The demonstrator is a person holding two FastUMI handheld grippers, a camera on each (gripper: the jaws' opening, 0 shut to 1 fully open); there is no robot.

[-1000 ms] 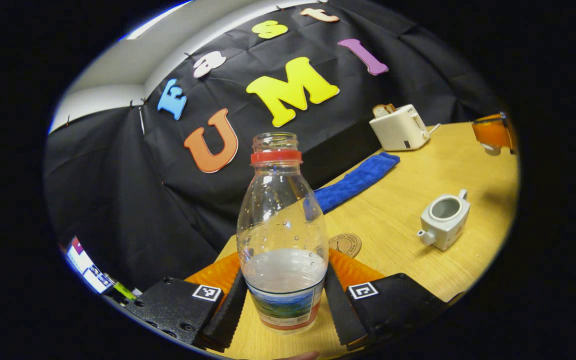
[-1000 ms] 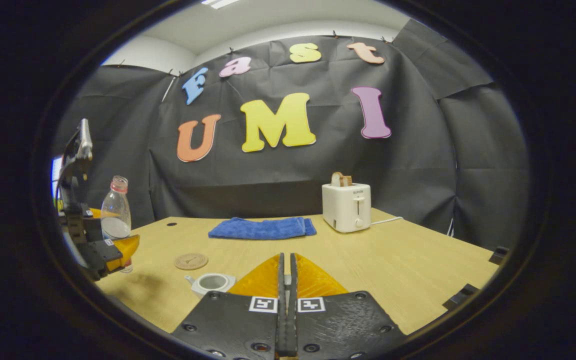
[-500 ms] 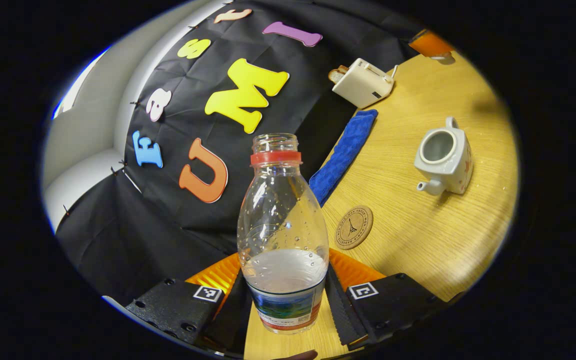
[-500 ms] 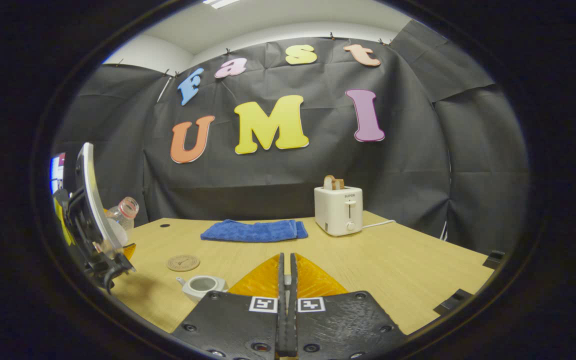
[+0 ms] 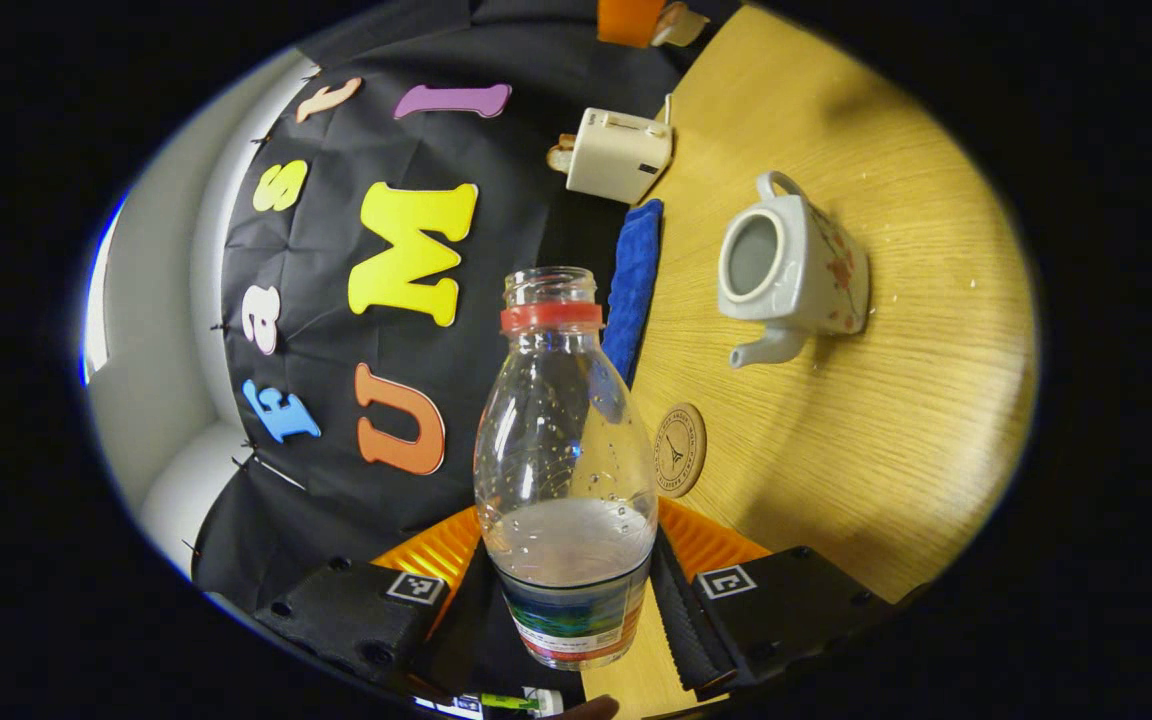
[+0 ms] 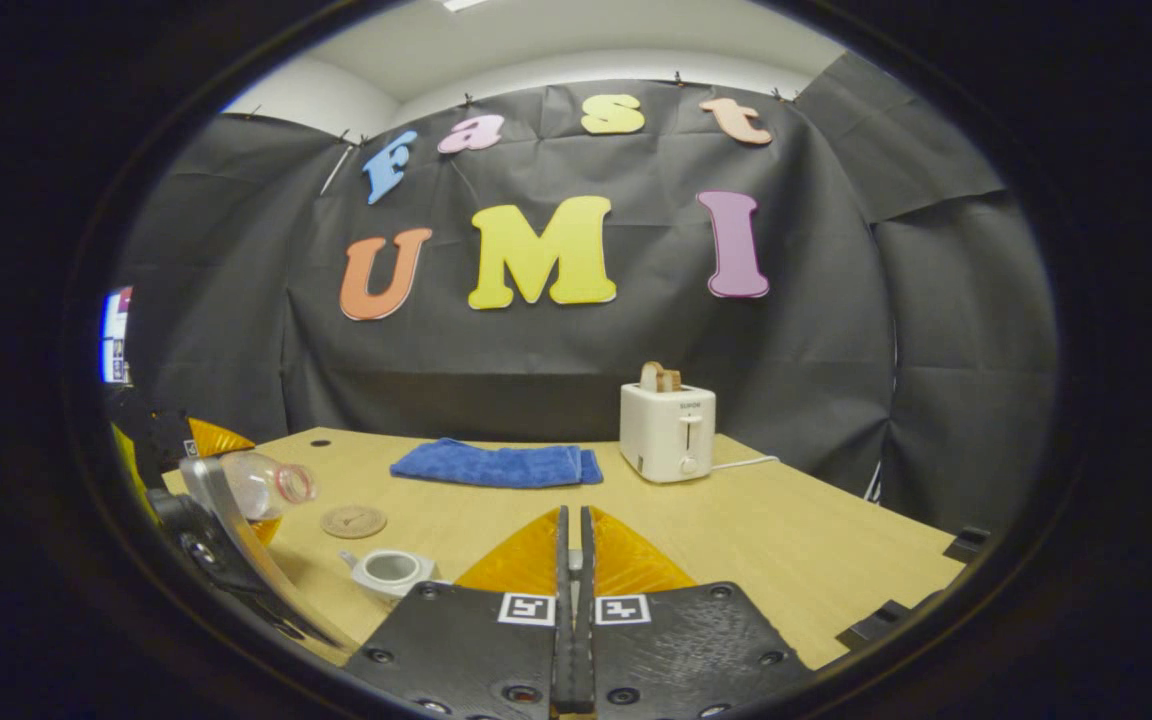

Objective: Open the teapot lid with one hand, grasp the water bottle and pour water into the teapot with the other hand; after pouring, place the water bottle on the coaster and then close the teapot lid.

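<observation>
Water bottle [image 5: 565, 470] now tipped further toward open teapot [image 5: 792, 270], clamped in left claw [image 5: 568, 610]; right claw [image 6: 573, 560] clenched

A light wood-grain surface [image 6: 786, 540] fills the lower half of the right gripper view, with a small dark hole near its far edge at 9 o'clock. Behind it hangs creased black cloth [image 6: 836, 330], pinned along the top by small clips. Above the cloth, at 12 o'clock, runs a pale wall [image 6: 536, 70] and a white ceiling with a bright light strip [image 6: 466, 4]. On the surface toward the back stand a white toaster [image 6: 668, 432] holding bread, its cord trailing toward 3 o'clock, and a folded blue towel [image 6: 491, 464] to its 9 o'clock.
</observation>
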